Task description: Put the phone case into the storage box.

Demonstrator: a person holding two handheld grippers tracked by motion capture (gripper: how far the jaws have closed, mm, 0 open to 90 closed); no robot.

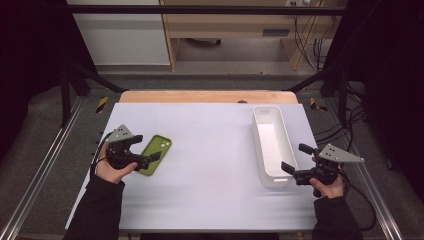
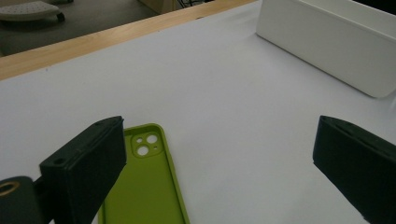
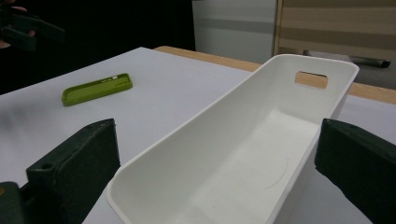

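At the left of the white tabletop (image 1: 210, 165), my left gripper (image 1: 148, 150), a black two-jaw tool with a grey three-cornered plate on top, hangs over the near end of a lime-green phone case (image 1: 156, 154) with its jaws spread wide. Nothing sits between them: in the left gripper view the case (image 2: 144, 186) lies flat on the table, camera cut-outs at its far end, partly under my left jaw, while the right jaw stands well off over bare white surface. The case rests open side up, tilted slightly off the table's long edge, near the left border and well apart from the tray.

Toward the right, a long white plastic bin (image 1: 272, 145) with a handle slot in its far wall runs lengthwise away from me. My right gripper (image 1: 295, 162) hovers at its near end, jaws wide apart, one on either side of the bin's near corner as the right gripper view shows; neither jaw touches the rim (image 3: 187, 135). From that view the green case (image 3: 97, 88) lies far off on the tabletop, beyond the bin's left wall.
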